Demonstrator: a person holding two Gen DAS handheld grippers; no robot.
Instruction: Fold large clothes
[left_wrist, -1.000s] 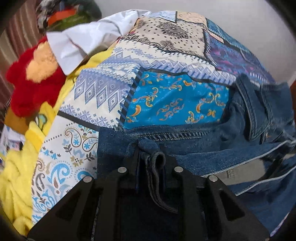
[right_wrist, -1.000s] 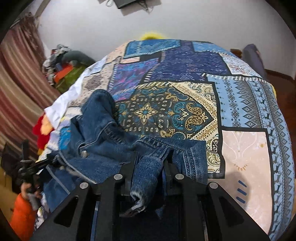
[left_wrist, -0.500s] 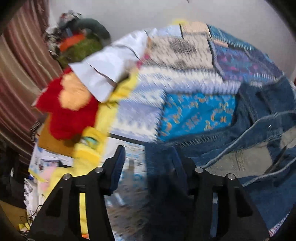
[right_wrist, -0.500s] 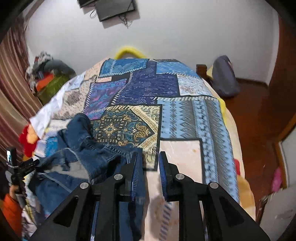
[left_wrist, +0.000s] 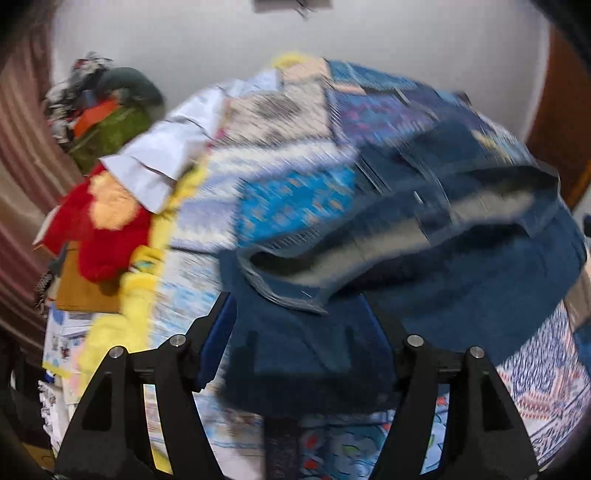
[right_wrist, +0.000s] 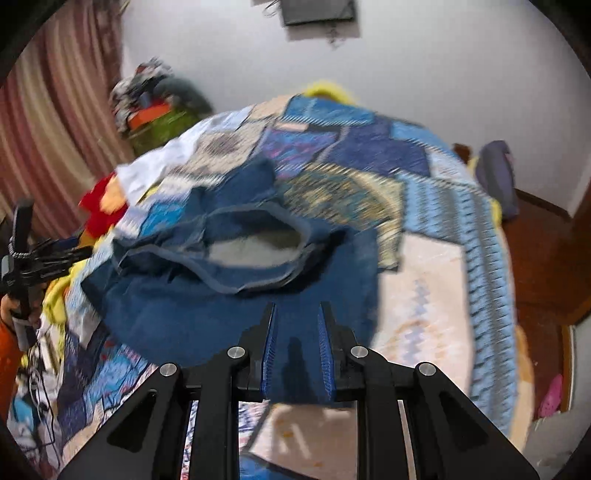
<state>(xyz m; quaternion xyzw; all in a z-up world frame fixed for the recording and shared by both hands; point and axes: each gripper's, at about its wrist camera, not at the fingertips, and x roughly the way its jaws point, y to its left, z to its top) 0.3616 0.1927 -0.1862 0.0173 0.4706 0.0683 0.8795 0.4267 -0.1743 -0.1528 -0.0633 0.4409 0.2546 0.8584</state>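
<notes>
Denim jacket (right_wrist: 207, 306), dark blue, lies on the near left part of a bed with a patchwork bedspread (right_wrist: 436, 280). Collar opening with pale lining faces up and away from the right camera; one sleeve trails toward the far left corner of the bed. Long axis cannot be told exactly through the blur; the spread hem runs crosswise, left to right.

Right tongs (right_wrist: 296, 341): pressed nearly together, pinching the jacket's near hem between the blue pads.

Left tongs (left_wrist: 301, 336): spread wide, jaws have just been opening; denim lies between them, pads not pressing on it.

Surroundings: white sheet (left_wrist: 162, 162) at the bed's far left edge; red plush toy (left_wrist: 99, 236) and yellow cloth (left_wrist: 129, 310) beside it; clothes heap (right_wrist: 155, 103) against a striped curtain (right_wrist: 55, 122); dark bag (right_wrist: 496, 177) at the far right; wooden floor (right_wrist: 543, 258).
</notes>
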